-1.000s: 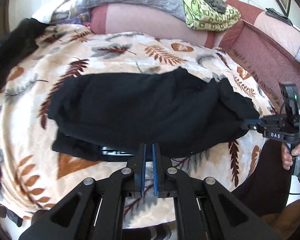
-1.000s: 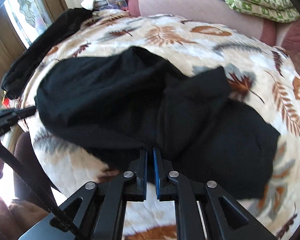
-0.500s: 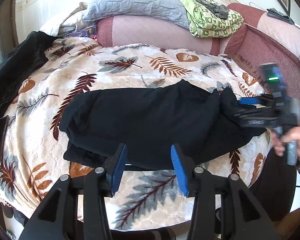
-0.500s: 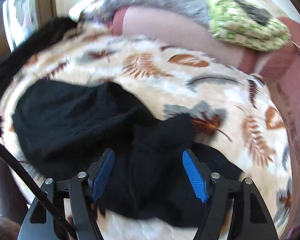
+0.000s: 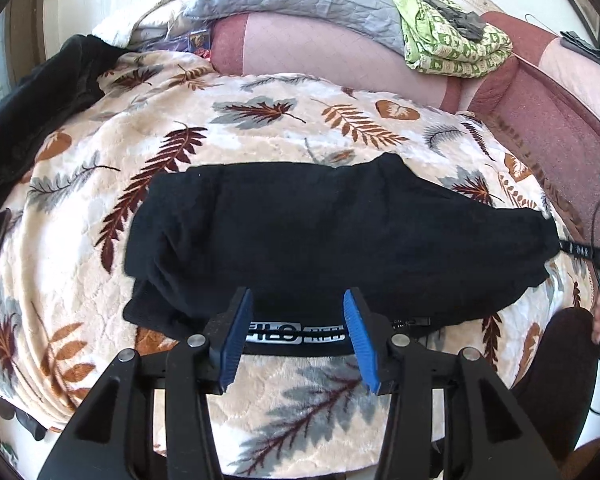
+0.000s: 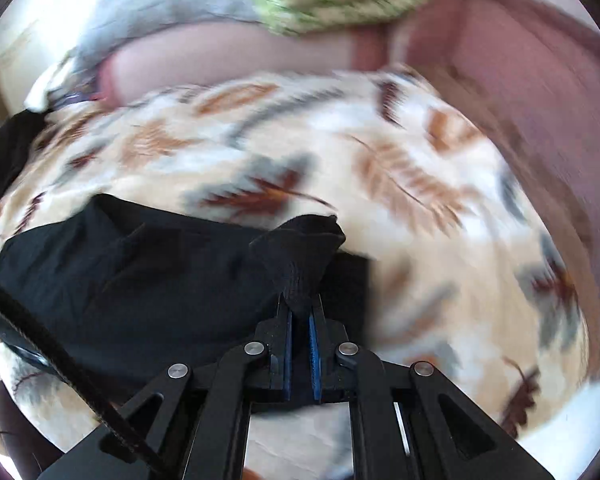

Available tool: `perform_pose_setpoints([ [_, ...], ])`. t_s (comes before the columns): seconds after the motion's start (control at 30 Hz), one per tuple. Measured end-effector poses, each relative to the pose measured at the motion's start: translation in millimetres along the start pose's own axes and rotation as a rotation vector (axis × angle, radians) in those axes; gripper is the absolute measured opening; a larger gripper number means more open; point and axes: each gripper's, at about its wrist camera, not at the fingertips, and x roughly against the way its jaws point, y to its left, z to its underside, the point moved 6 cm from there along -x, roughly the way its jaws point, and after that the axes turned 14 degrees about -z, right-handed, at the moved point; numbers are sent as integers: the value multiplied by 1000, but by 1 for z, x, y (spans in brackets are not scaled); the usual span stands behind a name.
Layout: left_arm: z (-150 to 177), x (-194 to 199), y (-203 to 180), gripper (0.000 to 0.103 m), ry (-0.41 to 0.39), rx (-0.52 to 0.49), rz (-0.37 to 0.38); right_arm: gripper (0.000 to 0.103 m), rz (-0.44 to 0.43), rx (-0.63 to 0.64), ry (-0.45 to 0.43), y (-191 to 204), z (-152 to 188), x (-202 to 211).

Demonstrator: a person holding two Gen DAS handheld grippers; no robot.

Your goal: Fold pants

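Your left tongs [image 5: 298, 340] stood open over the near waistband of the black pants [image 5: 332, 240] on the leaf-patterned bed [image 5: 260, 128]; your right tongs [image 6: 300, 316] pinched their bunched right end.

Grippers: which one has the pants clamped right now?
The right gripper: its jaws are pinched shut on a bunched end of the black pants. The left gripper hangs open, holding nothing.
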Motion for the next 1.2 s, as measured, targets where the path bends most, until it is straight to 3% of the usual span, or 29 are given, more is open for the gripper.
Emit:
perform_pose_setpoints([
  [0.1,3,-7,-4,46,27,-9,-21,11,28,-59,61,-24,18,1],
  [0.17,6,-7,-4,46,34,-10,-21,23,49,-68,90,-34,25,4],
  [0.2,6,-7,-3,46,36,-9,-17,32,66,-73,85,-40,27,9],
  [0.33,3,-3,1,46,34,-1,-21,33,110,-93,8,-58,18,35],
  [0.4,0,-2,1,46,35,7,-20,35,75,-110,-44,-60,3,42],
  [0.47,-1,0,0,46,34,15,-17,46,23,-106,-56,-59,-9,35],
  [0.53,-1,4,-4,46,31,14,-6,79,-42,-94,-43,-59,-19,16],
  [0.57,-1,6,-6,46,31,9,-3,80,-50,-90,-5,-63,-21,0],
  [0.63,0,8,-8,46,28,-7,-8,77,-85,-113,54,-68,-21,-29],
  [0.7,1,9,-10,46,27,-18,-19,68,-184,-147,121,-66,-18,-52],
  [0.73,0,9,-10,46,29,-17,-21,50,-201,-132,108,-62,-22,-50],
  [0.8,-1,7,-9,46,36,-6,-21,17,-332,-145,138,-48,-22,-51],
  [0.9,-4,7,-8,46,33,8,-20,14,-338,-95,127,-35,-26,-39],
  [1.07,-5,4,-6,46,25,9,-32,13,-297,-96,-23,-38,-47,3],
  [1.2,-3,-1,-1,46,42,35,-35,20,-171,-91,78,-48,-31,-27],
])
